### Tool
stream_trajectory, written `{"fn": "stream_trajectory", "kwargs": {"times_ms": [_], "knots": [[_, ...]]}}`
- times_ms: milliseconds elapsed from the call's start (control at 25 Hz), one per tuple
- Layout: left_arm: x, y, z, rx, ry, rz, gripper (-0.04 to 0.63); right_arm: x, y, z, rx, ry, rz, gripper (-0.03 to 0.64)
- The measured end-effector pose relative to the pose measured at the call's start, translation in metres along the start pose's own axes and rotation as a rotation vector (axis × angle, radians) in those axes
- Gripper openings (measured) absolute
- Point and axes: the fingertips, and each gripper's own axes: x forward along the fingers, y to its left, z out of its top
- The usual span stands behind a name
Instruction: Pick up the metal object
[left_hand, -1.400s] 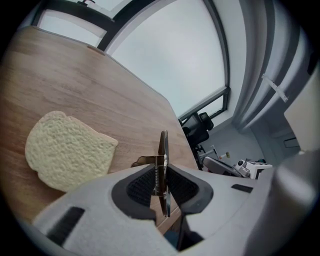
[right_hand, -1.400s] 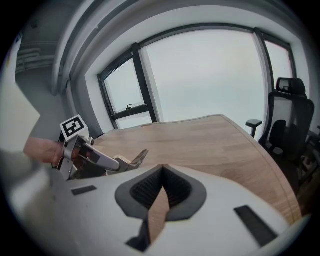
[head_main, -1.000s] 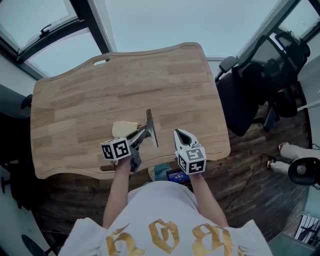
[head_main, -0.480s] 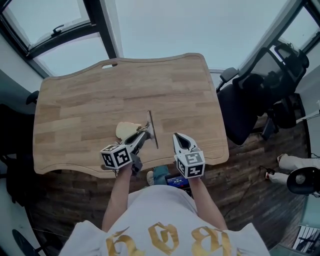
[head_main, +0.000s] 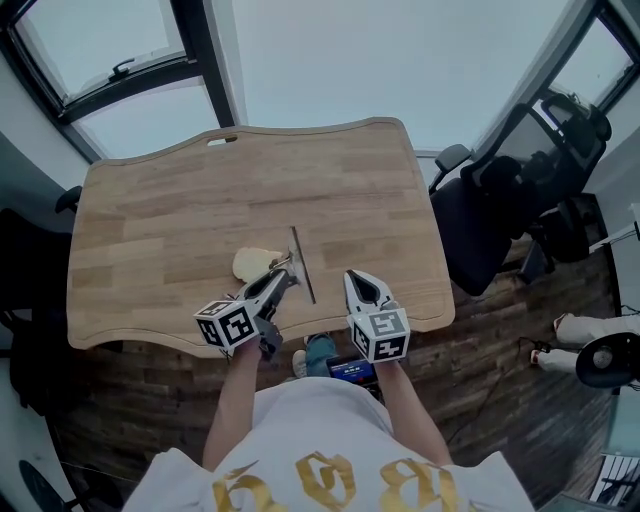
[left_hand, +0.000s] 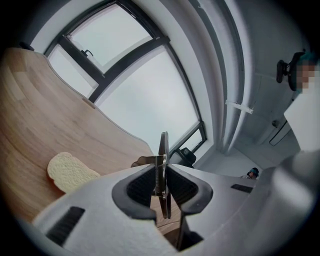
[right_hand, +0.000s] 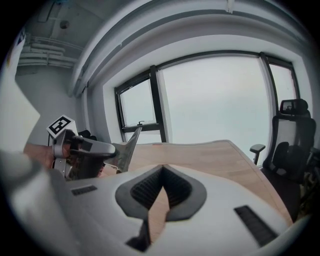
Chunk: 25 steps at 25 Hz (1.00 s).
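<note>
**Head view.** Both forearms reach forward from the lower edge, over the near rim of the wooden counter (head_main: 200, 200). The left tool (head_main: 283, 272) points forward and to the right, with its marker cube toward the body. The right tool (head_main: 357, 280) lies just beside it and points straight ahead. The metal object (head_main: 301, 265), a thin flat blade seen as a narrow grey strip, sits at the tip of the left tool over the near middle of the counter. A slice of bread (head_main: 255, 263) lies just to its left on the wood.

**Left gripper view.** The left tool (left_hand: 162, 187) pinches the metal object (left_hand: 163, 165) between its dark ribbed pads. The blade is seen edge-on and upright, rising past the jaw tips, with a small screw fitting at the grip. The bread (left_hand: 70, 171) rests on the counter (left_hand: 30, 115) to the left.

**Right gripper view.** The right tool (right_hand: 161, 192) has its jaws pressed together at the tips, with nothing between them. At the left, the left tool (right_hand: 107, 149) holds the metal object (right_hand: 127, 147), whose grey, tapering face tilts upward above the counter (right_hand: 200, 155). Whether its lower edge touches the wood cannot be told.
</note>
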Motion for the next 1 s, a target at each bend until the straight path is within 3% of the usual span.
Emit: {"fn": "stream_trajectory", "kwargs": {"times_ms": [520, 1000], "knots": [[-0.011, -0.01, 0.005, -0.056, -0.053, -0.051, 0.078, -0.012, 0.005, 0.008, 0.0, -0.037, -0.004, 0.011], [-0.012, -0.012, 0.006, -0.067, -0.051, -0.06, 0.078, -0.011, 0.005, 0.003, 0.024, -0.027, 0.01, 0.011]]}}
